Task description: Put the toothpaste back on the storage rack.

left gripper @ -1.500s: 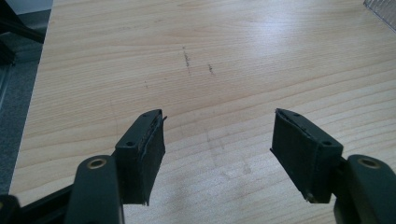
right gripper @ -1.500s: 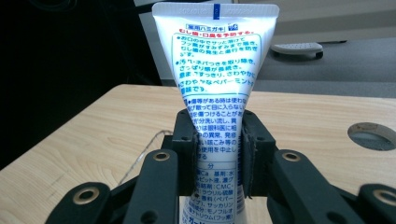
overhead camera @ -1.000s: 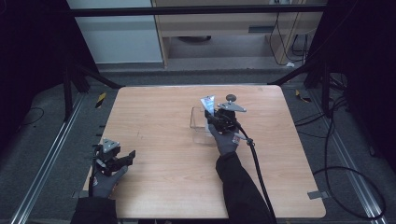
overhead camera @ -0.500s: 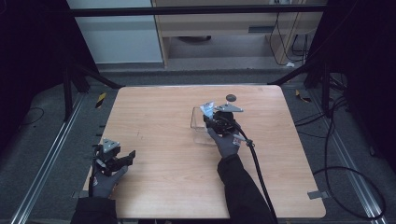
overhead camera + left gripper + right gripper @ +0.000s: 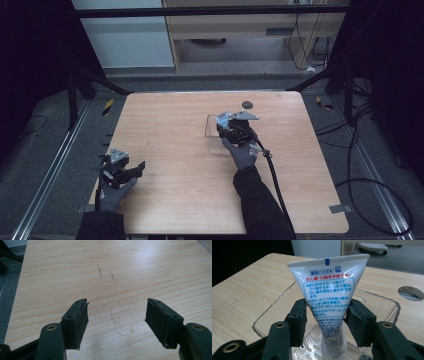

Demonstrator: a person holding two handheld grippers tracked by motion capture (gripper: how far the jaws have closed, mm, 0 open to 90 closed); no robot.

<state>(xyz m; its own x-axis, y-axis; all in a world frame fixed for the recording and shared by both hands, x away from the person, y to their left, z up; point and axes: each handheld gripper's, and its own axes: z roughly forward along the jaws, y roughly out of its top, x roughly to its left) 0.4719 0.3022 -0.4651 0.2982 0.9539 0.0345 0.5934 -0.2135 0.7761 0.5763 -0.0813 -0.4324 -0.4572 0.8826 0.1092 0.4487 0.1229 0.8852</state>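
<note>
Since a second ago your right hand-held gripper [image 5: 325, 322] has been letting its jaws out, while both of your hands have kept their places on the tabletop [image 5: 175, 125]. Starting at the left, your left hand-held gripper [image 5: 135, 168] sits near the left front corner, jaws spread wide with nothing between them but bare wood, as the left gripper view shows [image 5: 116, 315]. Past the middle, your right hand-held gripper [image 5: 226, 127] is at the clear plastic tray [image 5: 212, 135], pointing away from you. In the right gripper view a white toothpaste tube [image 5: 328, 292] stands upright between the jaws, crimped end up and its narrow end down in the tray [image 5: 269, 315]. The jaws sit partly open, close against the tube's sides at mid-height; whether the pads are pressing on it you cannot tell from this. Farther right, just beyond the tray, a small dark round disc [image 5: 247, 104] lies flat on the tabletop
</note>
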